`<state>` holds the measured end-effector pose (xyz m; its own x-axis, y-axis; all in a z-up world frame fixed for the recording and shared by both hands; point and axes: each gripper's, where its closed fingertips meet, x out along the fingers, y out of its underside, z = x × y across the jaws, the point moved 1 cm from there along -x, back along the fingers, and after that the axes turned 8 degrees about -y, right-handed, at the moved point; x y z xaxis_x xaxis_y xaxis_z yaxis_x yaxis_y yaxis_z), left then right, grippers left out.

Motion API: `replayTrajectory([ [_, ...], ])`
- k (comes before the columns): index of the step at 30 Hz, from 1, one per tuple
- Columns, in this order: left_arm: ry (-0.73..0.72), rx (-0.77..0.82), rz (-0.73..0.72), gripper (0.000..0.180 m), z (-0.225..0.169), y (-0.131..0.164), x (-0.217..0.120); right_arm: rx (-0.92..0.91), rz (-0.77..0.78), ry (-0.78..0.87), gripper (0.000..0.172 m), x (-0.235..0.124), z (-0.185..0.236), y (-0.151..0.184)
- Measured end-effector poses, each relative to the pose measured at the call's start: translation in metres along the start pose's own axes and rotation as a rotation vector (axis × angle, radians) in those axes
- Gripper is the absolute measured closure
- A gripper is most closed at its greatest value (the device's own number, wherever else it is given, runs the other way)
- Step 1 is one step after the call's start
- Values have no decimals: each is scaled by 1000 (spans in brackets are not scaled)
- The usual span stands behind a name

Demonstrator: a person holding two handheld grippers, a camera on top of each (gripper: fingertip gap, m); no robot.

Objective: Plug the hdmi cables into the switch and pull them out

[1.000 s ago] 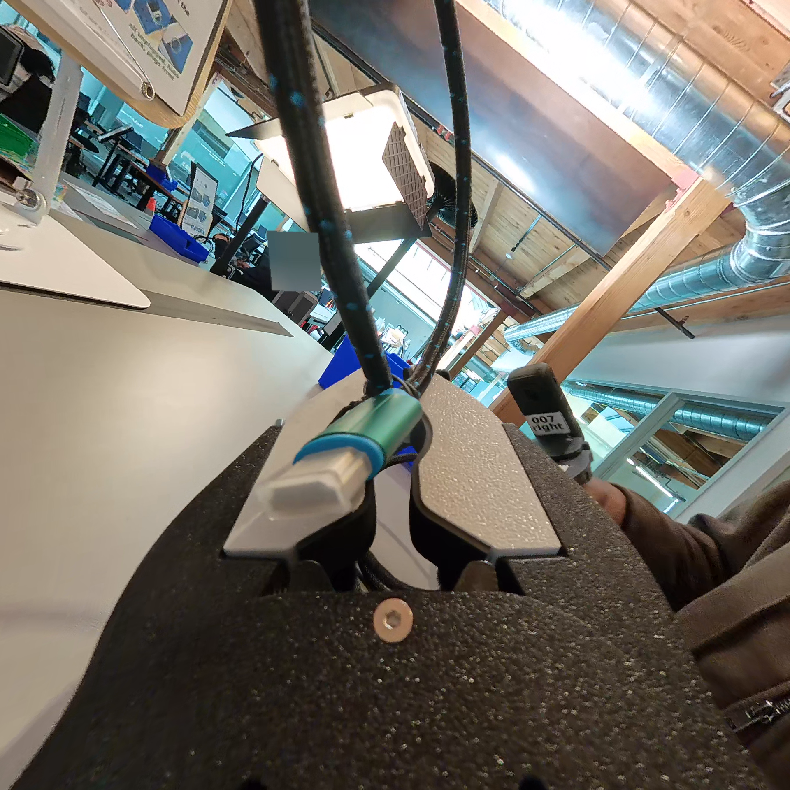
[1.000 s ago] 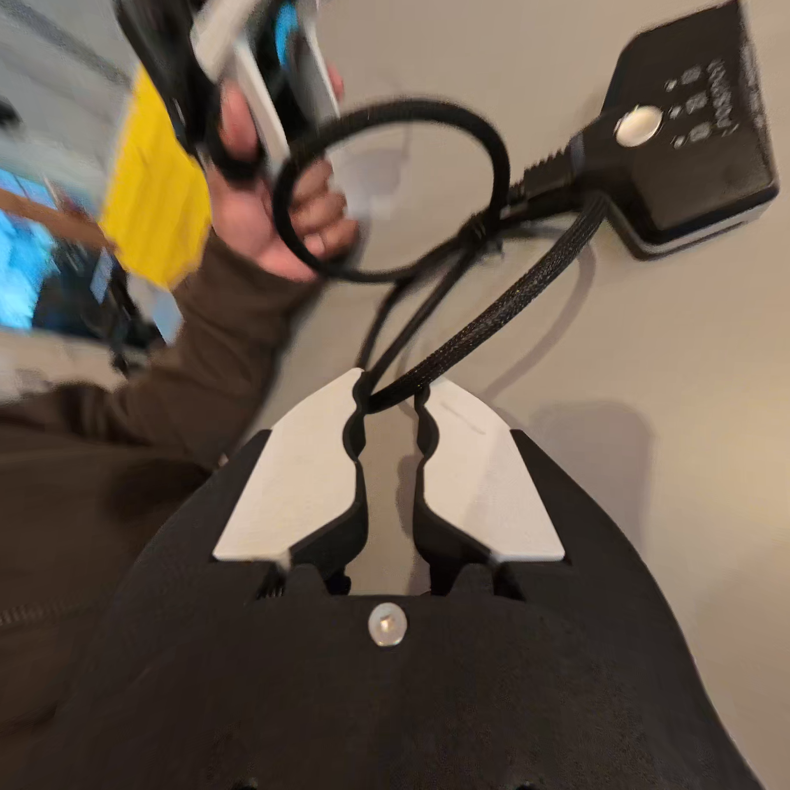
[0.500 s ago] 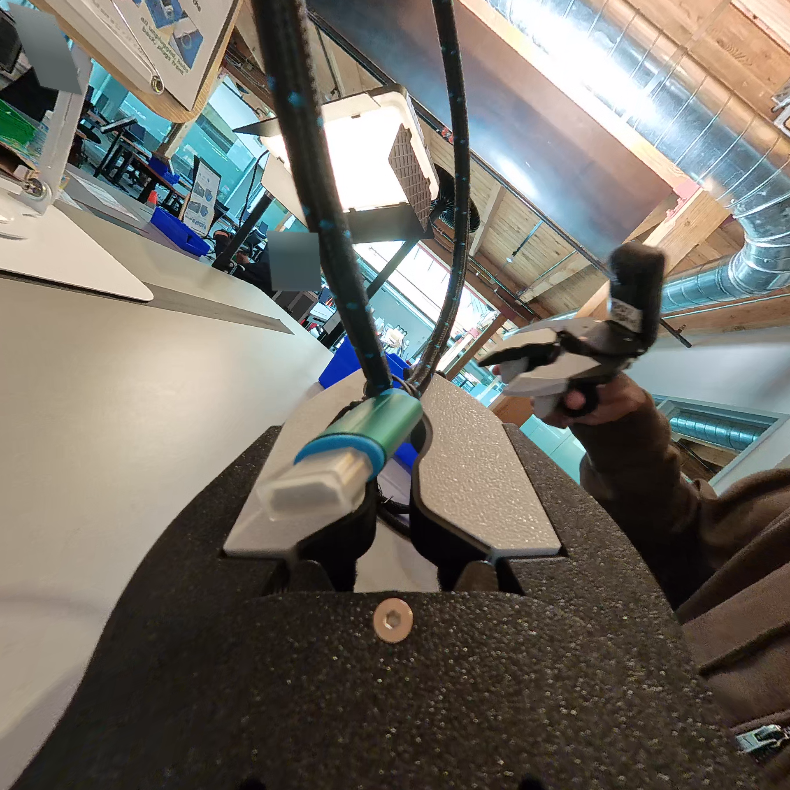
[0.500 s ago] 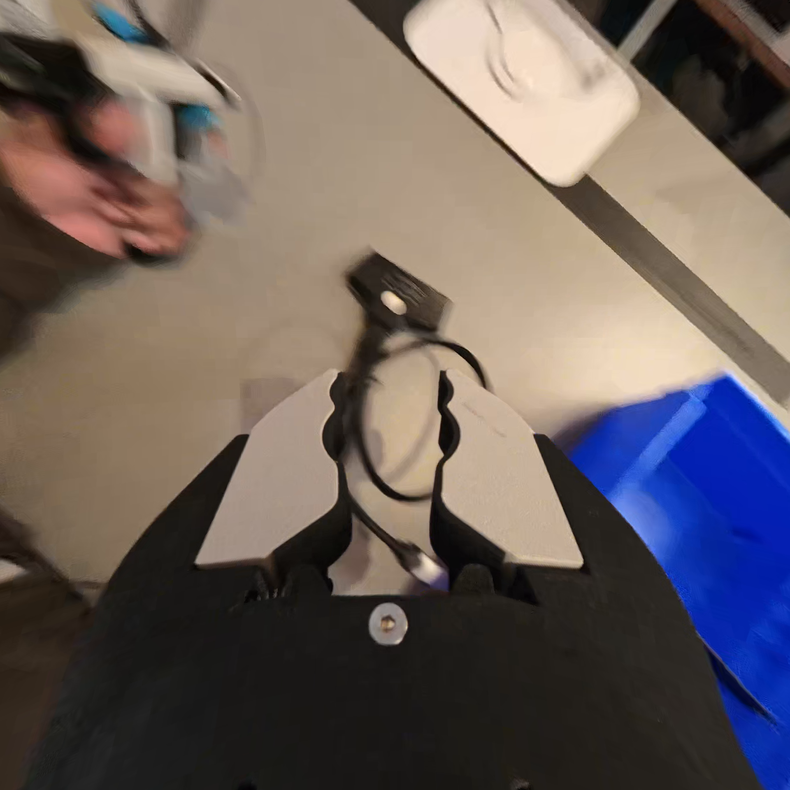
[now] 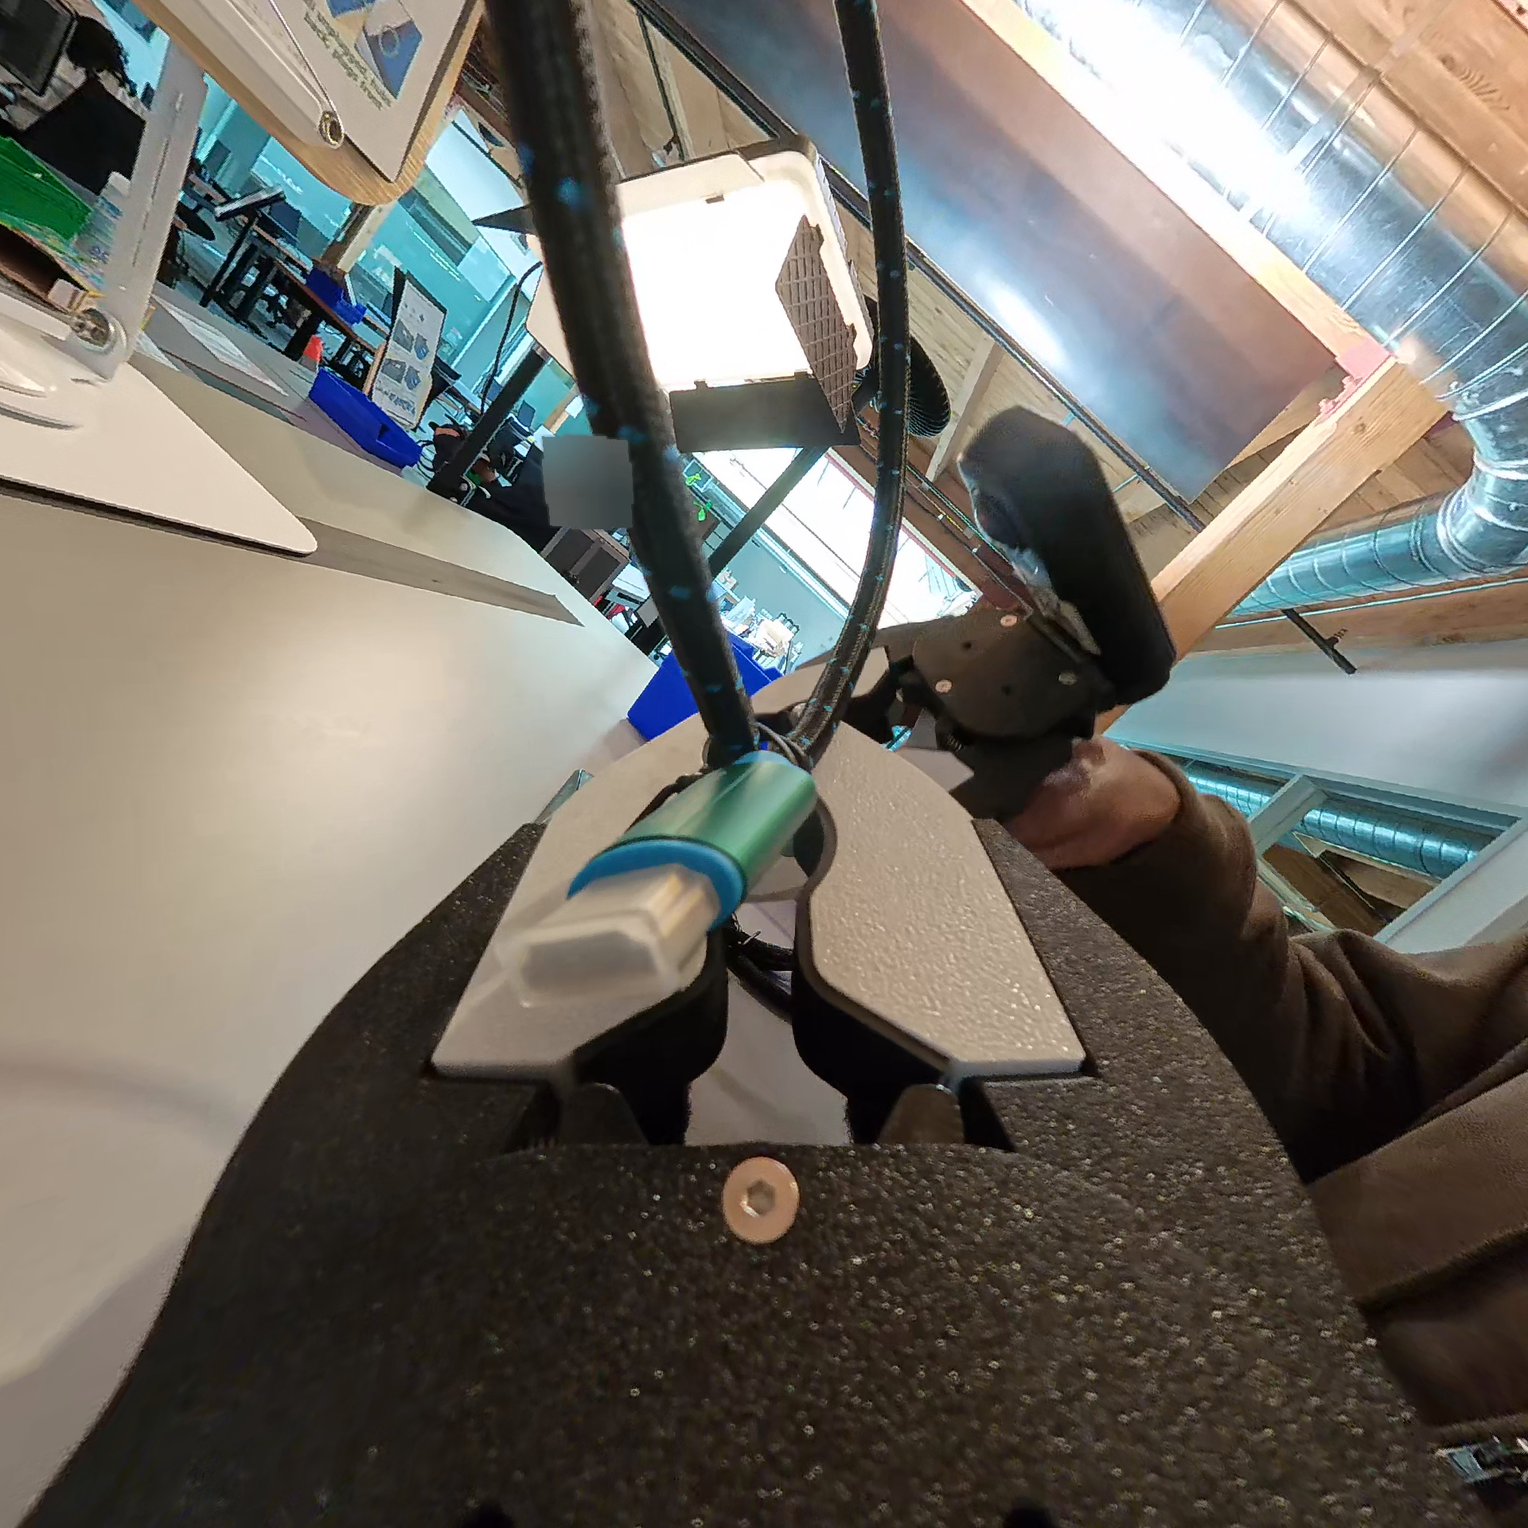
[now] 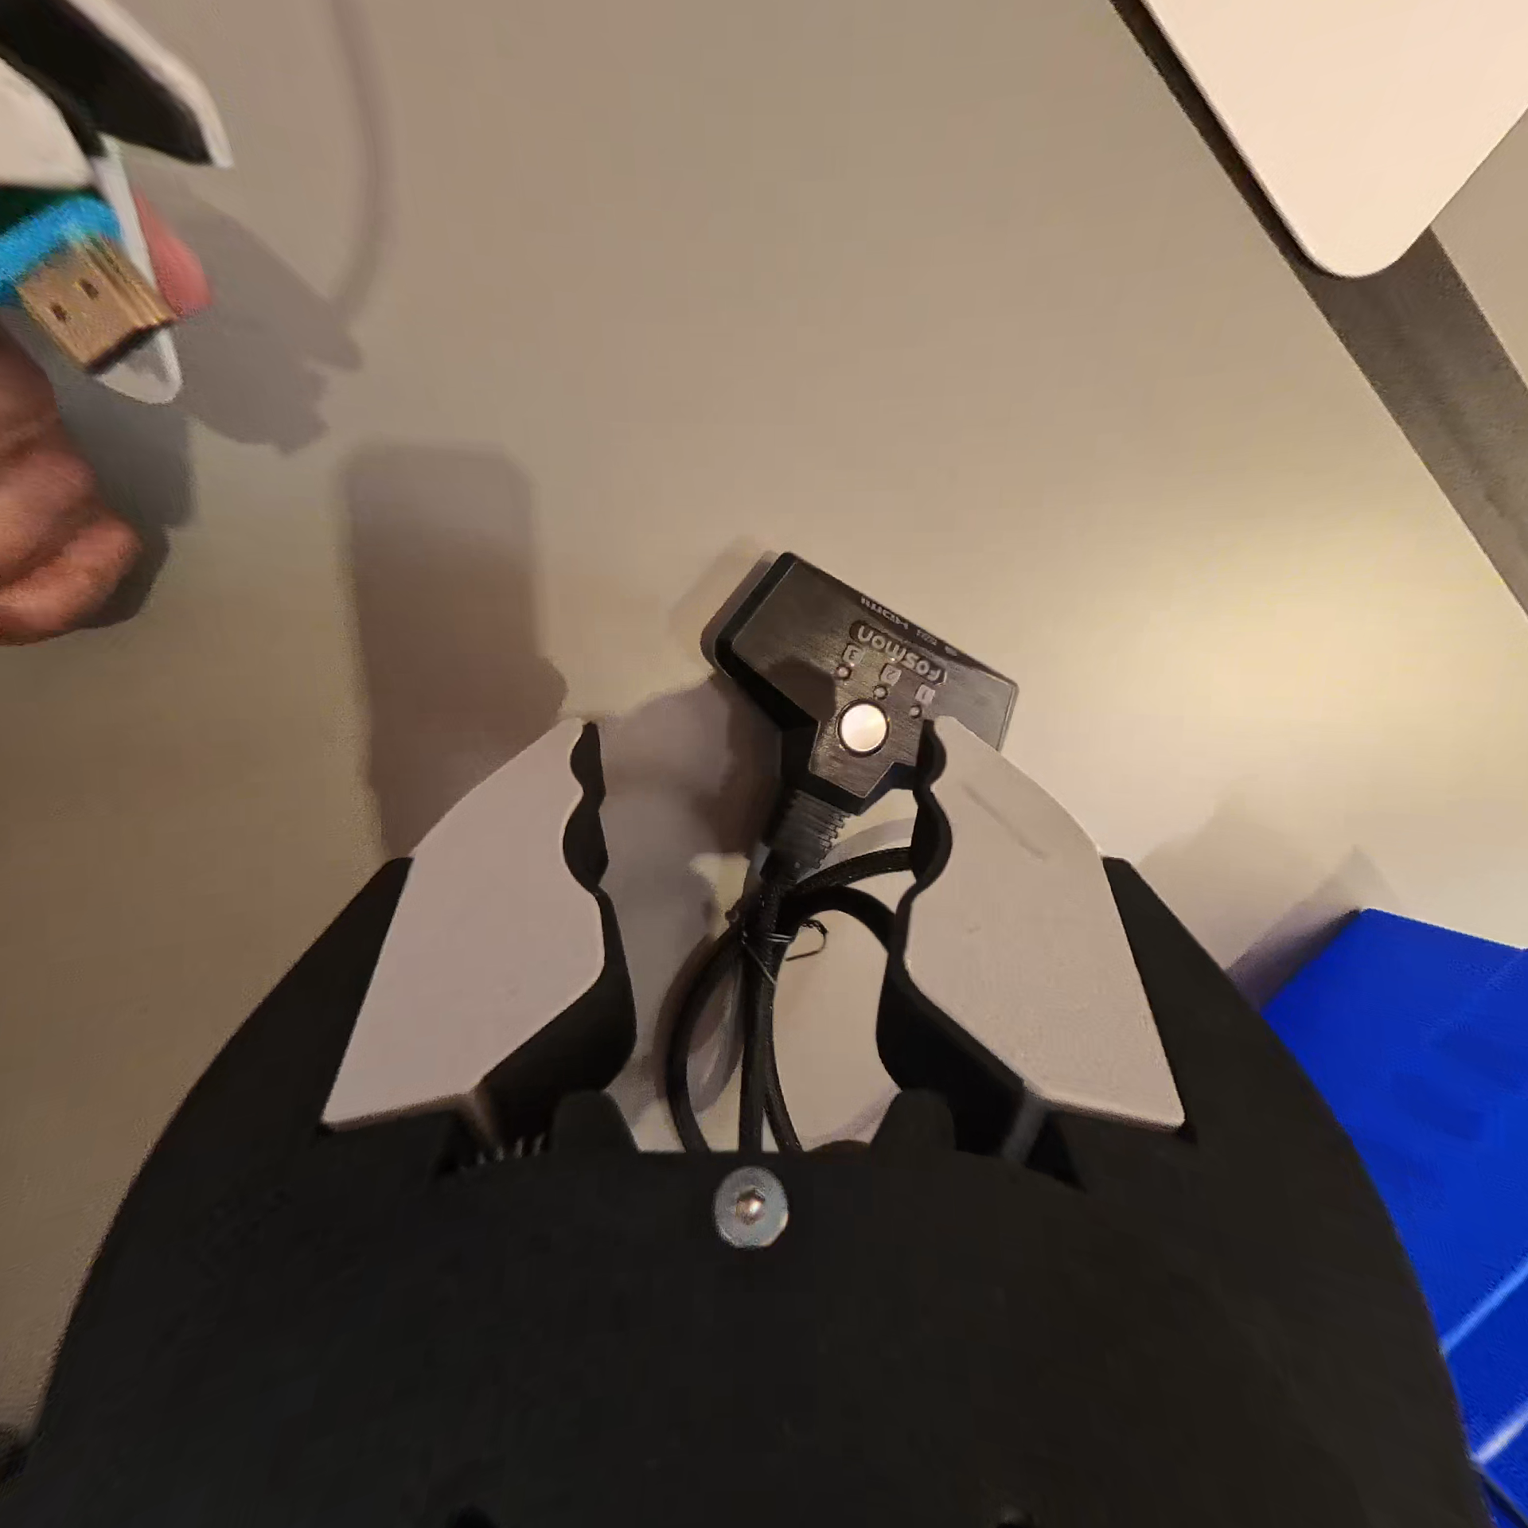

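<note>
Right wrist view: beige table [image 6: 744, 331], spread right gripper [image 6: 756, 728]; left gripper [image 5: 765, 744] clenches cable [image 5: 653, 513]

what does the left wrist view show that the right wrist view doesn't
Only the left wrist view: a lit lamp panel, ceiling ducts, and a braided cable rising from the left gripper. Only the right wrist view: a black switch box lying on the table between the open right gripper's fingers. Both: the green-and-blue plug in the left gripper, the table, a blue bin.

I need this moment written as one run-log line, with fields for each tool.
left tool: shut on green-and-blue HDMI plug | right tool: open over black HDMI switch box on table
</note>
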<state>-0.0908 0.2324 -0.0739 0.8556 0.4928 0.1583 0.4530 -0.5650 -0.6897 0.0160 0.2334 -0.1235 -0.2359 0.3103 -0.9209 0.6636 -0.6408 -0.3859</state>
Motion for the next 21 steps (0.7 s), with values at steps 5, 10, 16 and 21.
replayTrajectory([
  [5,-4,-12,-1,169,2,-1,-1,-44,34,-20,102,-25,-29,-17],
  [10,-4,-10,11,169,1,1,0,50,130,-277,90,-9,-60,0],
  [16,-1,-13,16,169,1,1,0,-3,332,-357,80,25,-29,49],
  [21,1,-18,15,169,1,1,0,-39,309,-210,98,26,-11,67],
])
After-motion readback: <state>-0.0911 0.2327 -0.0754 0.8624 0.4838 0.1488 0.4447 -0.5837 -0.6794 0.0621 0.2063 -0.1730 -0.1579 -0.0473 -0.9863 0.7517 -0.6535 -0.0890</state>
